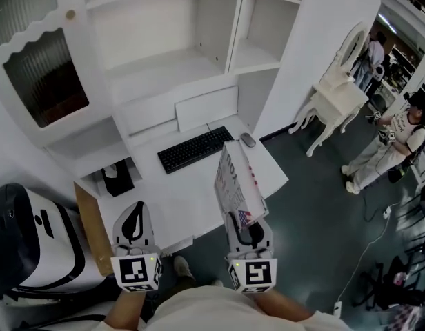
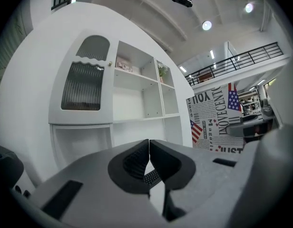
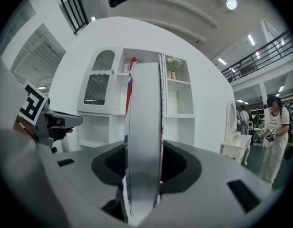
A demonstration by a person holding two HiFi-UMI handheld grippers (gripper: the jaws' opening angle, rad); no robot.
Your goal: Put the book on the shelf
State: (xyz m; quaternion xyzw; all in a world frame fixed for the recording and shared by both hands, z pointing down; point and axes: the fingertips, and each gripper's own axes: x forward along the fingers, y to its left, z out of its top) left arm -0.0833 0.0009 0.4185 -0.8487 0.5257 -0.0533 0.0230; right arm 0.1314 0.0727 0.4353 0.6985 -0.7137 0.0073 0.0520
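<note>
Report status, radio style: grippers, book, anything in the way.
Right gripper shut on book, held on edge. Left gripper shut, empty. Shelf ahead; keyboard on desk below.

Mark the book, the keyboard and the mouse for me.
book (image 1: 234, 179): head view, on its printed cover.
keyboard (image 1: 195, 149): head view, middle of the keys.
mouse (image 1: 248, 139): head view, on its top.

Showroom hall: white desk (image 1: 192, 198), mezzanine railing (image 2: 246, 58)

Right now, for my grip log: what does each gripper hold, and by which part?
Right gripper clamps the book, upright, at its near end. Left gripper: shut, empty.
</note>
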